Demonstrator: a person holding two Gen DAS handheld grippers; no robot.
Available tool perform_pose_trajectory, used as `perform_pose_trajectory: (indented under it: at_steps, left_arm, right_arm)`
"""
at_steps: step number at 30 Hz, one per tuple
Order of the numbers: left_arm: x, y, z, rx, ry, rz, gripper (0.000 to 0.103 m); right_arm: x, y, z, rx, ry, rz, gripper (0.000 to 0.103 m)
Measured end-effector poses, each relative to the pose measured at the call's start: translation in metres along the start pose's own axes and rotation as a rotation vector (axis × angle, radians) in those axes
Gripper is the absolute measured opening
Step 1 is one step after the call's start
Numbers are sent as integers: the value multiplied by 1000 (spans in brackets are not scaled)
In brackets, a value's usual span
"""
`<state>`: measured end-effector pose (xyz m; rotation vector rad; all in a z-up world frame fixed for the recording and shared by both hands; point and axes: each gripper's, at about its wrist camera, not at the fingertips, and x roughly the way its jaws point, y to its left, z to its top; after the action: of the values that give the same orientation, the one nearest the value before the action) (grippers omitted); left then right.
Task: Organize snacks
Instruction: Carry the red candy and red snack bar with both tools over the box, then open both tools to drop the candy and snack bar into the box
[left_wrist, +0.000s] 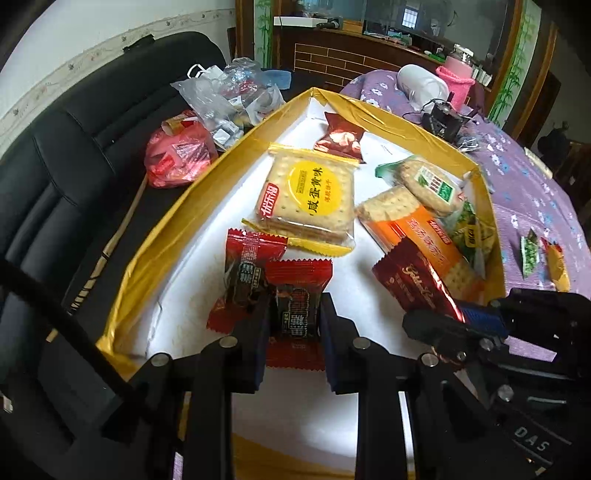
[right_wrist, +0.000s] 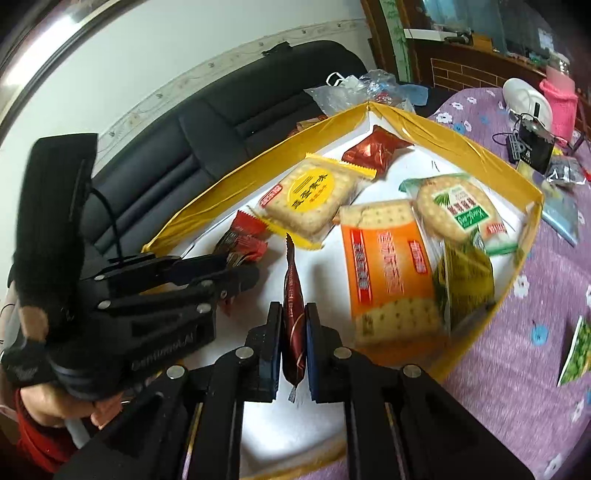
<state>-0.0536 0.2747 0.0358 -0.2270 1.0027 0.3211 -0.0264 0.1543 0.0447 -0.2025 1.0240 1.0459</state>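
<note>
A yellow-walled box (left_wrist: 173, 206) with a white floor holds several snack packets. My left gripper (left_wrist: 294, 308) is shut on a red-and-black candy packet (left_wrist: 297, 295) over the box's near part; a second like packet (left_wrist: 245, 273) lies beside it. My right gripper (right_wrist: 294, 325) is shut on a dark red chocolate packet (right_wrist: 293, 295), held edge-on above the box floor; it shows in the left wrist view (left_wrist: 410, 277). A yellow cracker pack (left_wrist: 306, 195), an orange cracker pack (right_wrist: 388, 269), a round green-label cracker pack (right_wrist: 458, 210) and a brown nut packet (left_wrist: 341, 138) lie further in.
The box (right_wrist: 517, 266) sits on a purple flowered cloth (right_wrist: 517, 369). A green pea packet (right_wrist: 576, 350) lies on the cloth at the right. Plastic bags of snacks (left_wrist: 177, 151) rest on a black sofa (left_wrist: 74, 147) at the left. A black device (left_wrist: 443, 122) and a white helmet (left_wrist: 421, 86) are behind.
</note>
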Motion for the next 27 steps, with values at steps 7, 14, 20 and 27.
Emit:
perform_pose_trajectory:
  at_steps: [7, 14, 20, 27]
  left_arm:
    - [3, -2, 4, 22, 3, 32, 27]
    - [0, -1, 3, 15, -4, 29, 35]
    - [-8, -3, 3, 2, -37, 21, 61]
    - [-16, -12, 2, 13, -55, 41, 72]
  right_arm:
    - [7, -14, -3, 38, 11, 4, 12]
    - [-7, -15, -6, 24, -24, -4, 21]
    - [-31, -16, -14, 10, -71, -26, 36]
    - [-56, -24, -26, 18, -118, -40, 51]
